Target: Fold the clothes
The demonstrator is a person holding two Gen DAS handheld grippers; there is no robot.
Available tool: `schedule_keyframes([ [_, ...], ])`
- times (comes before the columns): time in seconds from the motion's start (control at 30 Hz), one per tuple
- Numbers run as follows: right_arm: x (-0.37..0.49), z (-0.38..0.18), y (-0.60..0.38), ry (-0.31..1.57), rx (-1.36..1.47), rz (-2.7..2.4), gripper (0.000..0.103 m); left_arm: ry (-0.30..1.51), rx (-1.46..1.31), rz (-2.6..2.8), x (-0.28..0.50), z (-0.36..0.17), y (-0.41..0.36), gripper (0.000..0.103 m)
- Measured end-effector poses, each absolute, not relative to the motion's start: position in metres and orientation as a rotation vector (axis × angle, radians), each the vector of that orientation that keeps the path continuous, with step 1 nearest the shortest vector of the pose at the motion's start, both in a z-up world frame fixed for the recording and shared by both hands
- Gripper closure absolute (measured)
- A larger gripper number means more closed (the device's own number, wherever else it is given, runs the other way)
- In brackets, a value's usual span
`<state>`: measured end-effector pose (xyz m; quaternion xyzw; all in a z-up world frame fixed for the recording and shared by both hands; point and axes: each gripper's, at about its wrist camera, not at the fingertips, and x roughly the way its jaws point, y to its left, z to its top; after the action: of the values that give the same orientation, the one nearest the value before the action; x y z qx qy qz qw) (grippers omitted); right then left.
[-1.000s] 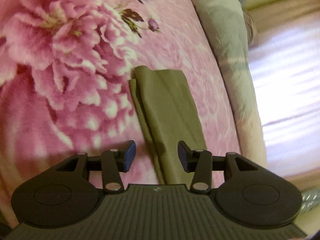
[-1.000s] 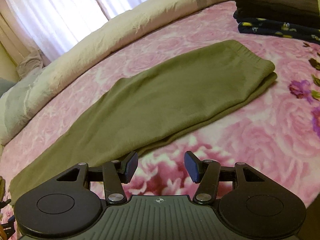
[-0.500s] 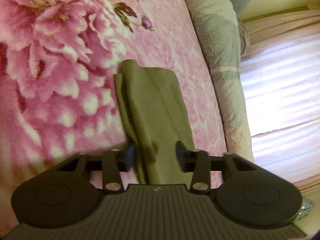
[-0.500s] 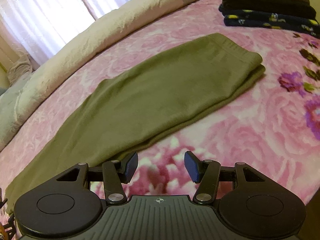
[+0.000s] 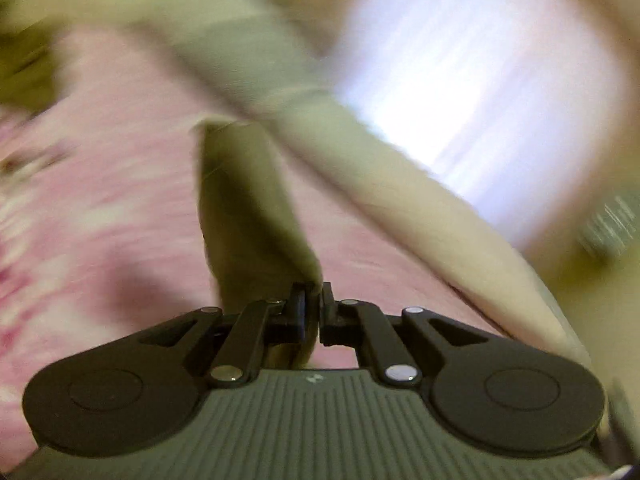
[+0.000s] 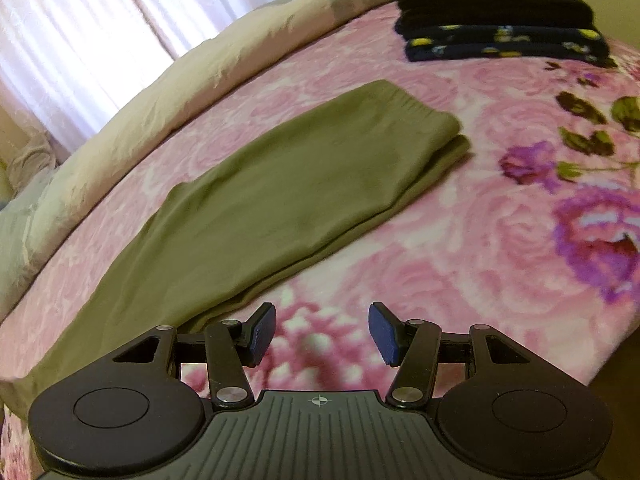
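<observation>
Olive green trousers (image 6: 288, 192) lie folded lengthwise on the pink floral bedspread (image 6: 500, 248), the waistband at the far right. My right gripper (image 6: 322, 334) is open and empty, hovering just off the trousers' near edge. In the blurred left wrist view my left gripper (image 5: 314, 306) is shut on the near end of the trousers (image 5: 248, 208), which stretch away from the jaws.
A stack of folded dark clothes (image 6: 496, 28) sits at the far right of the bed. A rolled cream and grey quilt (image 6: 168, 108) runs along the far side, also in the left wrist view (image 5: 360, 152). White curtains (image 6: 92, 40) hang behind. The bed edge drops off at the right.
My left gripper has closed on the end of the trousers and swung, blurring its view. My right gripper has drifted slightly, staying open.
</observation>
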<state>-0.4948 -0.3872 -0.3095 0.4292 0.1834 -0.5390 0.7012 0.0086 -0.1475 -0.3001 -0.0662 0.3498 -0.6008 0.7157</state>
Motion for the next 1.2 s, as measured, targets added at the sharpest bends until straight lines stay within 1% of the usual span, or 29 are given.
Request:
schedule_keyframes([
  [0.07, -0.502, -0.308, -0.389, 0.392, 0.958, -1.208, 0.048, 0.684, -0.059, -1.497, -0.043, -0.287, -0.157, 0.1],
  [0.13, -0.509, -0.305, -0.391, 0.374, 0.958, -1.216, 0.048, 0.622, 0.052, -1.642, -0.097, -0.29, -0.166, 0.098],
  [0.17, -0.512, -0.303, -0.393, 0.362, 0.952, -1.22, 0.048, 0.595, 0.115, -1.709, -0.124, -0.293, -0.171, 0.093],
  [0.2, -0.515, -0.3, -0.394, 0.35, 0.946, -1.224, 0.048, 0.602, 0.21, -1.753, -0.149, -0.308, -0.177, 0.088],
  [0.23, -0.518, -0.297, -0.395, 0.337, 0.941, -1.228, 0.048, 0.61, 0.309, -1.791, -0.174, -0.323, -0.184, 0.081],
  [0.3, -0.523, -0.292, -0.397, 0.315, 0.934, -1.233, 0.048, 0.64, 0.507, -1.796, -0.208, -0.359, -0.19, 0.081],
  [0.37, -0.526, -0.287, -0.399, 0.299, 0.93, -1.232, 0.048, 0.644, 0.619, -1.765, -0.224, -0.383, -0.187, 0.083],
  [0.4, -0.527, -0.284, -0.401, 0.291, 0.928, -1.231, 0.048, 0.626, 0.609, -1.772, -0.223, -0.38, -0.181, 0.081],
  [0.43, -0.529, -0.281, -0.402, 0.283, 0.926, -1.23, 0.048, 0.618, 0.6, -1.779, -0.22, -0.377, -0.175, 0.075],
  [0.47, -0.529, -0.279, -0.403, 0.272, 0.927, -1.225, 0.048, 0.67, 0.587, -1.787, -0.212, -0.374, -0.173, 0.073],
  [0.5, -0.528, -0.278, -0.404, 0.255, 0.93, -1.213, 0.048, 0.717, 0.572, -1.791, -0.204, -0.37, -0.171, 0.073],
  [0.57, -0.521, -0.279, -0.408, 0.209, 0.969, -1.159, 0.048, 0.74, 0.529, -1.775, -0.184, -0.361, -0.166, 0.073],
  [0.77, -0.462, -0.303, -0.437, 0.066, 1.231, -0.777, 0.048, 0.802, 0.411, -1.694, -0.124, -0.34, -0.156, 0.075],
  [0.97, -0.415, -0.336, -0.47, 0.112, 1.374, -0.714, 0.049, 0.864, 0.319, -1.595, -0.069, -0.331, -0.158, 0.076],
  [1.2, -0.397, -0.347, -0.49, 0.175, 1.377, -0.731, 0.049, 0.91, 0.27, -1.552, -0.039, -0.336, -0.171, 0.076],
])
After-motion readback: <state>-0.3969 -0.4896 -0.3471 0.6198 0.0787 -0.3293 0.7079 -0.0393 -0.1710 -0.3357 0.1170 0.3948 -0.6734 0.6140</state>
